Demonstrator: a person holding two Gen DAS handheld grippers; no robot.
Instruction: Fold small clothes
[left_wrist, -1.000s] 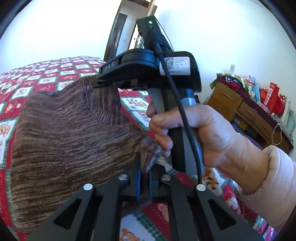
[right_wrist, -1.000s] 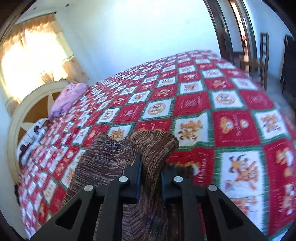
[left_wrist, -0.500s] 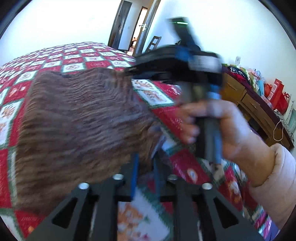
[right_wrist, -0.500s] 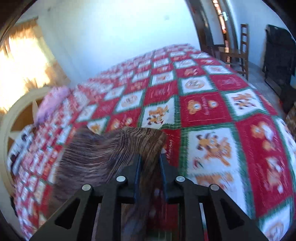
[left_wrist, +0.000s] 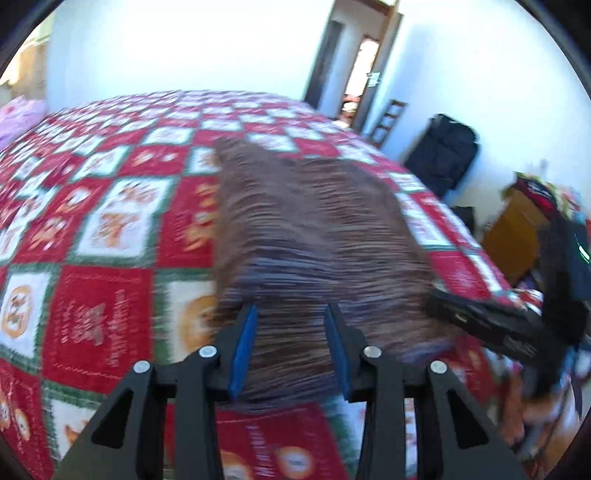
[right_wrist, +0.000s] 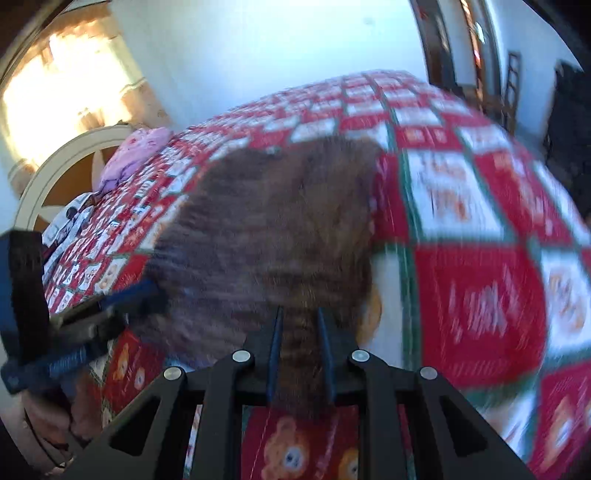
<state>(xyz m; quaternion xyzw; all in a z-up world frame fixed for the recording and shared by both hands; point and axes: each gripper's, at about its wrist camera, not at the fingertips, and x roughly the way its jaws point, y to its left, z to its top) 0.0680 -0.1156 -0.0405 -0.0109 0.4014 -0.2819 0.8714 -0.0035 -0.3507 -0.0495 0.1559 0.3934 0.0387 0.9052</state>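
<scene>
The bed (left_wrist: 92, 280), under its red-and-white patchwork quilt (right_wrist: 480, 295), fills both views, and the brown knit garment (left_wrist: 314, 229) now lies spread along it in a long folded slab, where a second ago you held its near edge lifted. That suggests the fold has been laid down and you are letting go.

Your left claw (left_wrist: 290, 347) has just been opening: its blue pads (left_wrist: 243, 350) stand apart on either side of the near hem, with knit showing between them but not visibly squeezed (the blur makes contact hard to rule out). A second ago that claw was pressed together on a corner.

Your right claw (right_wrist: 300, 354) sits at the other end of the near hem, jaws narrowly parted with a strip of the knit bunched between them; it looks pinched there, though motion blur softens the edges.

Judging from this, release the right side next and check the fold lies square.
</scene>
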